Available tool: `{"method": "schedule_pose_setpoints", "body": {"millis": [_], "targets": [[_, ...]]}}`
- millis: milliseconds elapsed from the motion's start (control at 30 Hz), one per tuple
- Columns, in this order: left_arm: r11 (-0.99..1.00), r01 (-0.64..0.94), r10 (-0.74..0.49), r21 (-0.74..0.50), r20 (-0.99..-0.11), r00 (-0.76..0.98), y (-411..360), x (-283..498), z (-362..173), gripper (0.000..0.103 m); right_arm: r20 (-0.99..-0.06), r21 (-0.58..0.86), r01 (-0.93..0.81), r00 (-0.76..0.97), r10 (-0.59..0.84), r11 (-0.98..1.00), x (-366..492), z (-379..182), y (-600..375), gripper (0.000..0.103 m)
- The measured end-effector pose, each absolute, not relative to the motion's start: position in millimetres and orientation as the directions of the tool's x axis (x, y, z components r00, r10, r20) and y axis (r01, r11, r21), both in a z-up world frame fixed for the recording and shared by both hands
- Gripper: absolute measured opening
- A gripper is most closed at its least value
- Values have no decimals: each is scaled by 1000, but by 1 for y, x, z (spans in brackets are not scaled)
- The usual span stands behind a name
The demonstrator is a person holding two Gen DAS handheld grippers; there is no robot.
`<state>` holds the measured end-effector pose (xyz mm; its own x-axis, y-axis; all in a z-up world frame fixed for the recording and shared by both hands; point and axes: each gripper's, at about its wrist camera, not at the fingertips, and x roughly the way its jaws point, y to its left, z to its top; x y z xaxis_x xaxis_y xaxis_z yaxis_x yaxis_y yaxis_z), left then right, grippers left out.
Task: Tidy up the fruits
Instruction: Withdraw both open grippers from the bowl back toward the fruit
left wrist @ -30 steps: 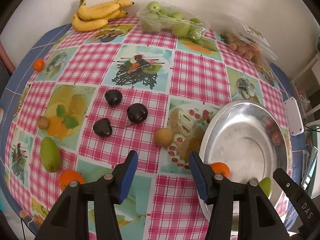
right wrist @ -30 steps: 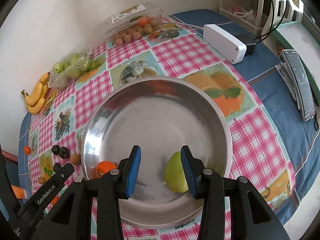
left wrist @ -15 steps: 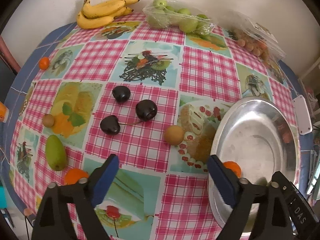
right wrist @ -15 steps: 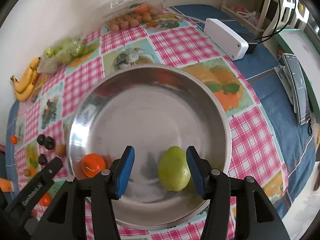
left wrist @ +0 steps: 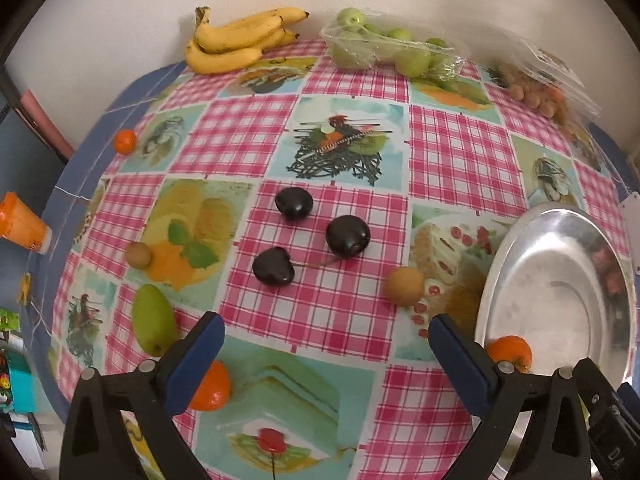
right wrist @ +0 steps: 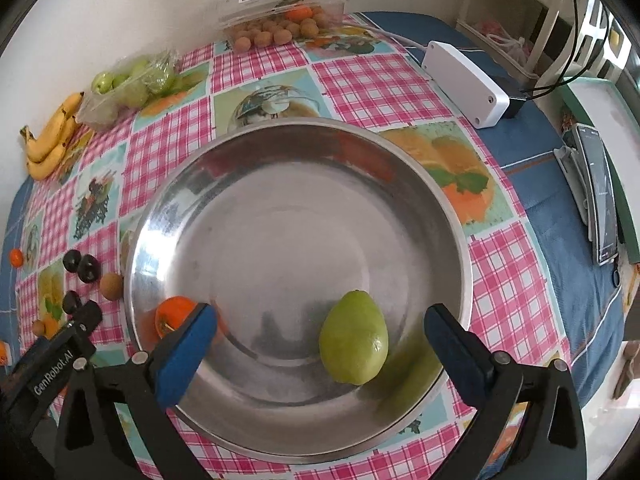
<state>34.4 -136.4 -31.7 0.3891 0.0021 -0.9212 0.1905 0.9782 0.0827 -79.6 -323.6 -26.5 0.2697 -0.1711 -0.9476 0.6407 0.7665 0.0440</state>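
A steel bowl (right wrist: 280, 152) sits on the checked tablecloth and holds a green guava (right wrist: 354, 342) and an orange fruit (right wrist: 172, 316). My right gripper (right wrist: 316, 350) is wide open just above the guava, touching nothing. My left gripper (left wrist: 326, 354) is wide open above the cloth, left of the bowl (left wrist: 560, 240). Ahead of it lie three dark plums (left wrist: 347, 236), a brown round fruit (left wrist: 403, 286), a green guava (left wrist: 153, 318), an orange (left wrist: 210, 388) and a small brown fruit (left wrist: 138, 255).
Bananas (left wrist: 236, 42), a bag of green fruit (left wrist: 392, 46) and a clear box of brown fruit (left wrist: 536, 88) line the wall. A small orange (left wrist: 125, 141) lies near the left table edge. A white box (right wrist: 466, 82) and a phone (right wrist: 600, 196) lie right of the bowl.
Both grippers have opened wide. The right one has let go of the green guava, which now rests in the bowl. The left gripper has drawn back slightly.
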Motion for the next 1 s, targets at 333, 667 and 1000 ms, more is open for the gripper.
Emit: {"method": "schedule_pose_setpoints", "body": {"millis": [333,667,1000], "targets": [[968,233,-11,91,-915,403,-139,33,-29,103,-949,39,632,266,-169,774,-80,-26,-322,103],[977,210,-49,34,-925,377,-113,42,-19,103,-952,70,596,278,-124,800,-78,-25,-308,103],[985,161,-25,57,-886,464,-66,62,8,103,-944,59,561,301,-137,825,-61,-13,-289,103]]}}
